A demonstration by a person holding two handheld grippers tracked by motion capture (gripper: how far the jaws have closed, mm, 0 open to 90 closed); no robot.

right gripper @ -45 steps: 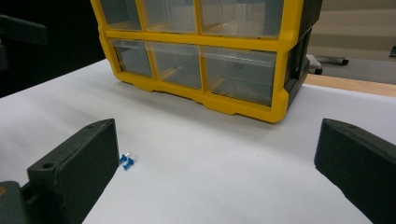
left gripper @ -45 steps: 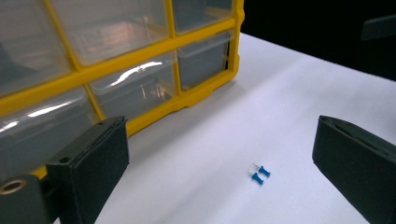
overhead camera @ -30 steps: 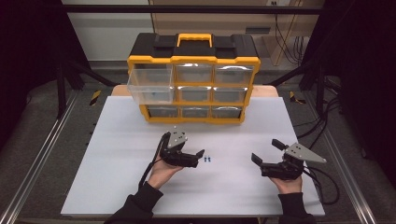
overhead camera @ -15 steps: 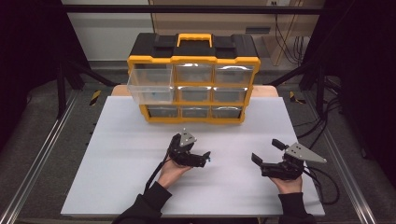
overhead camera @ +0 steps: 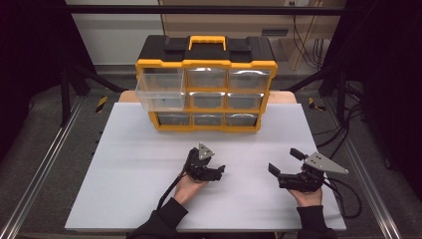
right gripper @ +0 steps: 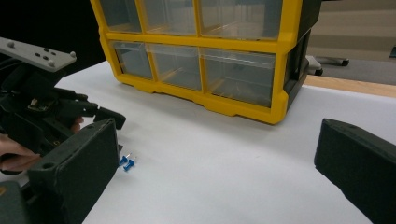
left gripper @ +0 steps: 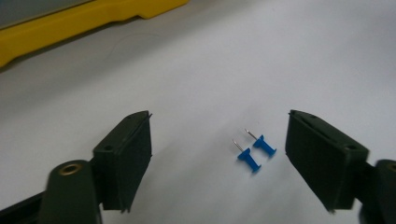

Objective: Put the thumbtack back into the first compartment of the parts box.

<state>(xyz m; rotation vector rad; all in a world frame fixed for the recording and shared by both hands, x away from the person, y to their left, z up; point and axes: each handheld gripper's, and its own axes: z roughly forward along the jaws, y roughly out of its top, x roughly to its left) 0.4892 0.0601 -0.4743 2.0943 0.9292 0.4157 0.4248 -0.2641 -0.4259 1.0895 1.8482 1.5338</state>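
Note:
Two small blue pushpins (left gripper: 256,152) lie side by side on the white tabletop (overhead camera: 124,164), pins pointing away. My left gripper (left gripper: 222,128) is open and hovers low with the pushpins between its jaws, nearer the right jaw, touching neither. In the high view the left gripper (overhead camera: 217,172) sits at the table's middle front. The right gripper view shows the pushpins (right gripper: 127,162) just past my own left jaw. My right gripper (overhead camera: 283,160) is open at the front right, holding nothing.
A yellow and black drawer organizer (overhead camera: 206,64) with clear drawers stands at the back of the table. Its top-left drawer (overhead camera: 159,92) is pulled out and overhangs the table. Cables trail from both grippers toward the front edge.
My left gripper has slid to the right and now covers the pushpins in the high view. The right gripper has stayed where it was.

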